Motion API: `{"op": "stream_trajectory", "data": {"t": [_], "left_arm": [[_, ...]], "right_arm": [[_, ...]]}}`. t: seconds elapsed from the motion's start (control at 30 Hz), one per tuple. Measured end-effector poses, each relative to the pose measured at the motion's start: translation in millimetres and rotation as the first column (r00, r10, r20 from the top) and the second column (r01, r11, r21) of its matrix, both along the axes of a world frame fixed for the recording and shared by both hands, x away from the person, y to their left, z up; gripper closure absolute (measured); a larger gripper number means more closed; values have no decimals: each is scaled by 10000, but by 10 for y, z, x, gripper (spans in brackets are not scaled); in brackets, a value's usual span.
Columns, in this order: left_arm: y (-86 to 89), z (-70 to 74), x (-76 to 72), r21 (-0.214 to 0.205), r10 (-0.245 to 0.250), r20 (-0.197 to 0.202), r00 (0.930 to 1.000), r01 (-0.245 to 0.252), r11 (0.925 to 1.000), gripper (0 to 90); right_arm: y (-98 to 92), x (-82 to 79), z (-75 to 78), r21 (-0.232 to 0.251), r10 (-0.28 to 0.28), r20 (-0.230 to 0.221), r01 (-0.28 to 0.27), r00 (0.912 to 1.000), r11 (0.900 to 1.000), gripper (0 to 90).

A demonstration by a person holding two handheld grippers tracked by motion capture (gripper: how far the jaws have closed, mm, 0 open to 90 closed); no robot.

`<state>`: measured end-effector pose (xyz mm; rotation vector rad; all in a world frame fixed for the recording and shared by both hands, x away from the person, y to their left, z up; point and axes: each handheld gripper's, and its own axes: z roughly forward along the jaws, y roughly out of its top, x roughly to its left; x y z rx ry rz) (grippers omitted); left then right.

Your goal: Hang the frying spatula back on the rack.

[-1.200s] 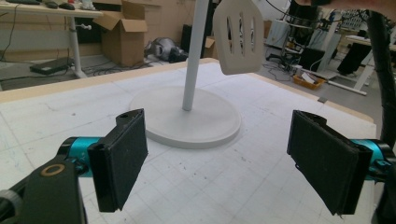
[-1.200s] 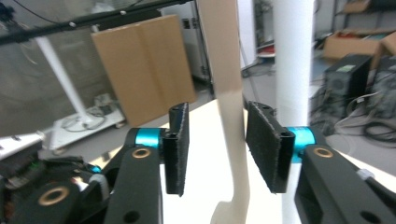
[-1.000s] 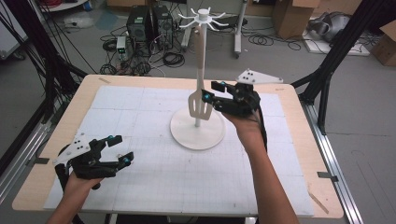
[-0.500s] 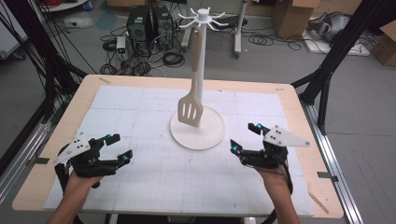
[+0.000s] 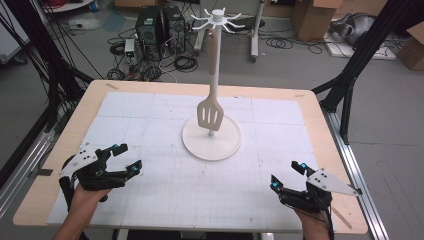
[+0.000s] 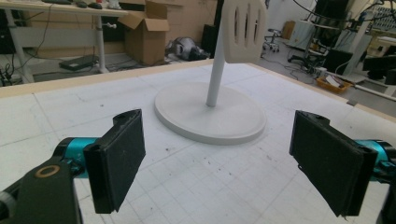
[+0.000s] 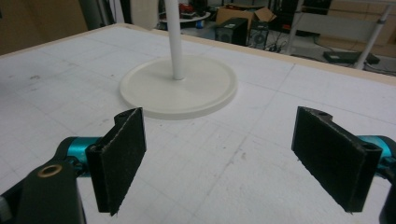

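1. A stand [image 5: 212,140] sits near the middle of the table [image 5: 310,115]: a round white base, an upright pole, and a ring of hooks at the top.
2. A slotted spatula [image 5: 210,114] hangs down the pole of the stand, blade lowest, just above the base. From the high view I cannot tell which hook carries it.
3. In the left gripper view the spatula [image 6: 244,29] blade sits in front of the pole, clear of the base.
4. The left gripper [image 5: 127,159] is near the table's front edge, well apart from the stand, on the stand's left. A hand [image 5: 87,197] holds it.
5. Left gripper state: released. Its 2 jaws stand wide apart with only bare table between them, and they face the stand [image 6: 210,112].
6. The right gripper [image 5: 287,175] is near the front edge, well apart from the stand, on the stand's right.
7. Right gripper state: released. Its jaws have just been opening and now stand wide, with nothing between them. The stand [image 7: 178,84] lies ahead of them.
8. Neither gripper touches the spatula or the stand.
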<state>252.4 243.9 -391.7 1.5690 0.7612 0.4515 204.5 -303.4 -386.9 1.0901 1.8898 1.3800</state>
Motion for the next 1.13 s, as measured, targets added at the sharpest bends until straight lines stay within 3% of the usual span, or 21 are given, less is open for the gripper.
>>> {"op": "stream_trajectory", "data": {"t": [0.23, 0.6, 1.13], "left_arm": [[29, -12, -32, 59, 117, 12, 9999, -118, 9999, 190], [14, -23, -74, 210, 88, -34, 10000, -88, 9997, 193], [11, -63, -27, 265, 193, -193, 9996, -188, 9995, 196]], "right_arm": [[-63, -23, -10, 52, -364, -79, 364, 9993, 9993, 164], [-19, -14, -8, -236, -271, -91, 269, 9996, 9994, 164], [-64, 8, -38, -193, -417, -225, 412, 9989, 9990, 165]]}}
